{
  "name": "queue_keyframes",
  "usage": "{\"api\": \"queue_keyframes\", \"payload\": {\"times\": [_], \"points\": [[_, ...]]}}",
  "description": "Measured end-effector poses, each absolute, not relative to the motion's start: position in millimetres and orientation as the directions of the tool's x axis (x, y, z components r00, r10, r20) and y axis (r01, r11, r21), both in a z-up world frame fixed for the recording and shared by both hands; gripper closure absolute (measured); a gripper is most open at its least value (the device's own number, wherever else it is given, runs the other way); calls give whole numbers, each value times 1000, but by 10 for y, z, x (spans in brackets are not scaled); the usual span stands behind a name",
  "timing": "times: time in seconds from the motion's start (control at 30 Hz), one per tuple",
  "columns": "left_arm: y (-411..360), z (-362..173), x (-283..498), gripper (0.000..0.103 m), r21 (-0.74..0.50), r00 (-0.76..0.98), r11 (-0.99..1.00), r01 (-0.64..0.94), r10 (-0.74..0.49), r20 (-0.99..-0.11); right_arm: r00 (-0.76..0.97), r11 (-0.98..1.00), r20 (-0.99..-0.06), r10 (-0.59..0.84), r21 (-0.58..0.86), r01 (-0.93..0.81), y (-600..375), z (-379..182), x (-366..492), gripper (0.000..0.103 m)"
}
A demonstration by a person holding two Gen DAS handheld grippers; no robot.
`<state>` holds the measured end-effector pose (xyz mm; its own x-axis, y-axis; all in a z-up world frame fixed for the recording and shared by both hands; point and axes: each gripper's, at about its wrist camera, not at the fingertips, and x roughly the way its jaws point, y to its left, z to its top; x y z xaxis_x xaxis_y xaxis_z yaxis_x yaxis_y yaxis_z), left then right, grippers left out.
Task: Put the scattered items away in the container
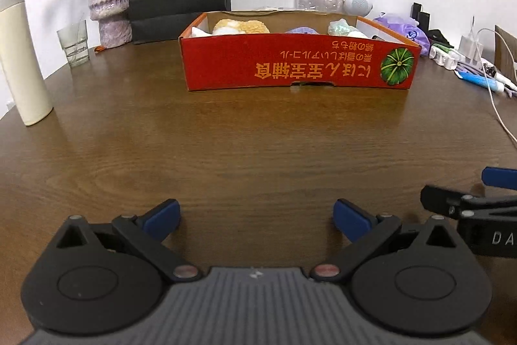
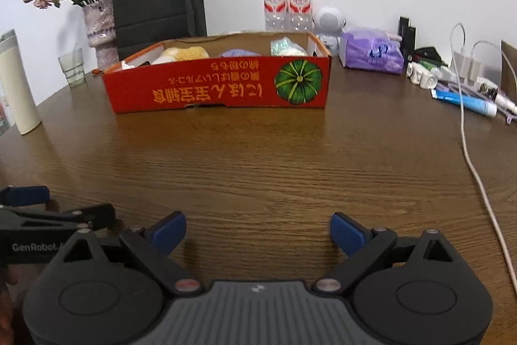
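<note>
bare table (image 1: 226,134) before red box (image 1: 300,63)

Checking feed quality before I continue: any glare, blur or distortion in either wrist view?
Left wrist view: the table bows from fisheye, dark corner vignetting, soft sheen before the red box, print sharp. Right wrist view: same curvature, the white cable bends with it, glare mild, no motion blur.

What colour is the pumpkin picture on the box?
The pumpkin picture is green with pale stripes, on the red box; right wrist view shows it best.
</note>
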<state>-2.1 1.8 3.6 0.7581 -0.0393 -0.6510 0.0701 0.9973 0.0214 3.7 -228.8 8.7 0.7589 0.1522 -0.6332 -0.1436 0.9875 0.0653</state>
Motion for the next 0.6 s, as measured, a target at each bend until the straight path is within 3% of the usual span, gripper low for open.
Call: {"api": "queue_keyframes", "payload": {"times": [0.27, 0.6], "points": [[-3, 27, 48, 0, 19, 764, 999, 43, -20, -645, 759, 990, -637, 133, 46, -135, -2241, 60, 180, 0], [20, 24, 142, 0, 11, 764, 999, 38, -22, -645, 758, 994, -645, 94, 18, -109, -2206, 42, 266, 0]]}}
